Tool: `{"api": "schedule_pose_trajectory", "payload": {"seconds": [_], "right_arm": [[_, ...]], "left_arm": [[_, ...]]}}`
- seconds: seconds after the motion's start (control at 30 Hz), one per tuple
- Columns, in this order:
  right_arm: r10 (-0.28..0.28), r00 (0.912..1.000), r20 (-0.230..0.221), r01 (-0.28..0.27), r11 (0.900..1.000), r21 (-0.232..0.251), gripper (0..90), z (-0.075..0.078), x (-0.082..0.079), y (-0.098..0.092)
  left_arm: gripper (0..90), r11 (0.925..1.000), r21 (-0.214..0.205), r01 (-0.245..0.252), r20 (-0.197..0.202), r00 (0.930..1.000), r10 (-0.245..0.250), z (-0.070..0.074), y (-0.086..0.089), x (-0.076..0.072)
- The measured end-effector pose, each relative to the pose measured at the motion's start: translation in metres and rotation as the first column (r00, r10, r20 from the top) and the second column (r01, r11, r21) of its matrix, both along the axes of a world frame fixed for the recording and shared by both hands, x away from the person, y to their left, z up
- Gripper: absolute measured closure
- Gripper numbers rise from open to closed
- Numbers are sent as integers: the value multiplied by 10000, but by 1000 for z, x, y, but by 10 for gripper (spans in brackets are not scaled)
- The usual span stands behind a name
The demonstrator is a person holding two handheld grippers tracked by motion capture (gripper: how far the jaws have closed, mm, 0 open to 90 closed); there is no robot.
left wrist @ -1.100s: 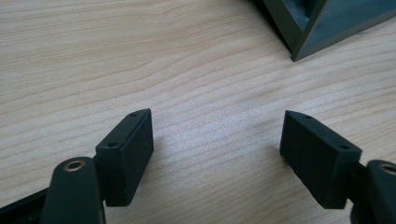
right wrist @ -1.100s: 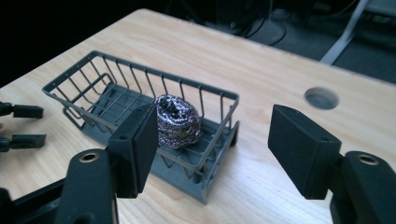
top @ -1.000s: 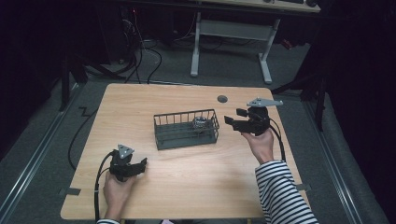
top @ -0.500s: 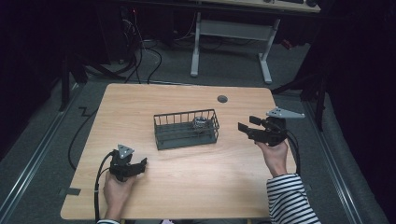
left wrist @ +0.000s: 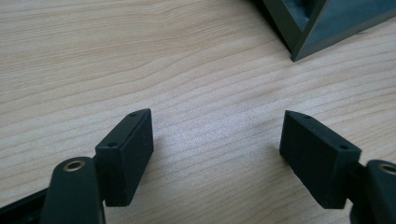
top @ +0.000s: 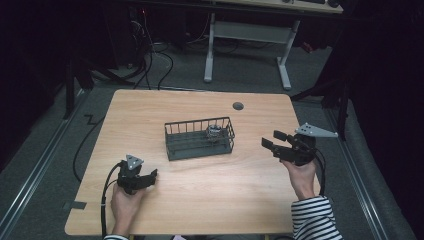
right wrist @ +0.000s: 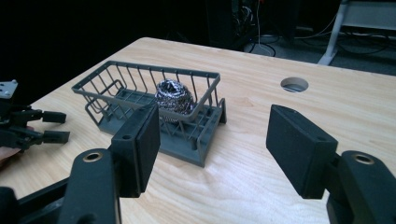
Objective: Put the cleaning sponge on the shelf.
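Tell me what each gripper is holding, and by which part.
Nothing is held. The left gripper and the right gripper both have open, empty jaws; the steel scourer sits in the wire basket.

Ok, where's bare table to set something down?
Bare wood lies between the wire basket and the table's far edge, and along the near edge between the left gripper and right gripper. The basket's right end holds a steel scourer.
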State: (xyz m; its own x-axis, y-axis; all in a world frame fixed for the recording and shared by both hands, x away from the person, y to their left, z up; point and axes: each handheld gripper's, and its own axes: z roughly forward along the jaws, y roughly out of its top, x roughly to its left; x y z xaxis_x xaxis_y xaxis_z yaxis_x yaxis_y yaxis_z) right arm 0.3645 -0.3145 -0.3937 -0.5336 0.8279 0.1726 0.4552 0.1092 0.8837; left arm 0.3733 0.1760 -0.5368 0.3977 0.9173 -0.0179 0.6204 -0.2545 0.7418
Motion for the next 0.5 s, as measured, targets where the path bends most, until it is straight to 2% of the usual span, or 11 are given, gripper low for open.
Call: {"api": "schedule_pose_trajectory", "payload": {"seconds": [0.17,0.5], "right_arm": [[-43,9999,114,42,10000,56,354,-5,-11,-3],[-122,9999,59,120,9990,428,355,-22,-26,-11]], "left_arm": [[265,10000,1,-1,0,10000,1,0,0,0],[265,10000,-5,3,-5,10000,-3,0,0,0]]}}
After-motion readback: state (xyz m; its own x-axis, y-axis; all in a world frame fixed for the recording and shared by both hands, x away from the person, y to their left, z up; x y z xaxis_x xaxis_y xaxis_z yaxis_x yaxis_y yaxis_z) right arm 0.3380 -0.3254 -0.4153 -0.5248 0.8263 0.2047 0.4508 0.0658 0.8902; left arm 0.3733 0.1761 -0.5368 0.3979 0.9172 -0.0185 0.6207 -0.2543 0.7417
